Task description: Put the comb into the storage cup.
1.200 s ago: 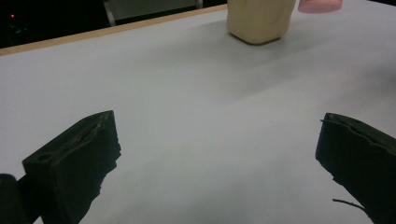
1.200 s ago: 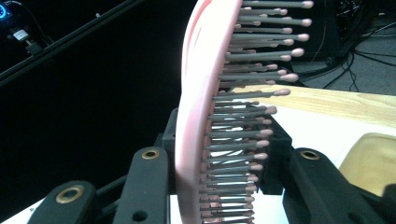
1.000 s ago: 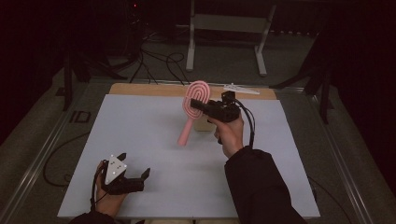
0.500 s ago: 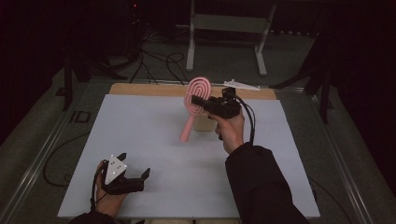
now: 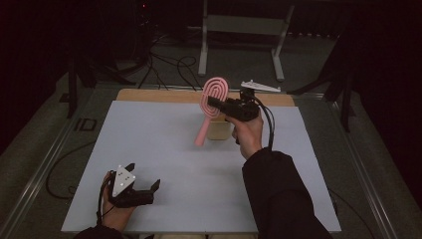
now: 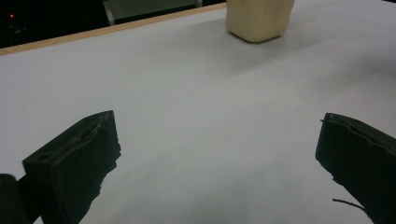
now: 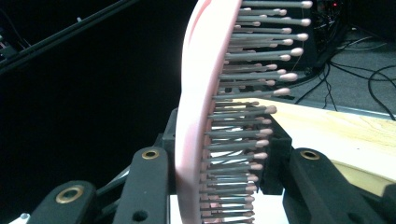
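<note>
Now the right gripper is shut tight on the pink hairbrush, holding it by the head up in the air over the tan block (its handle hangs down). This looks like the carrying step. Next it likely needs a slow move down to the table. The left gripper rests wide open, holding nothing.

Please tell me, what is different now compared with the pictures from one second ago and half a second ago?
Very little. The right gripper, shut on the pink hairbrush, has carried it slightly toward the table's far edge, above the beige block. The grip did not change, and the handle keeps pointing down and to the left. The left gripper stayed open at the near left of the white table.
</note>
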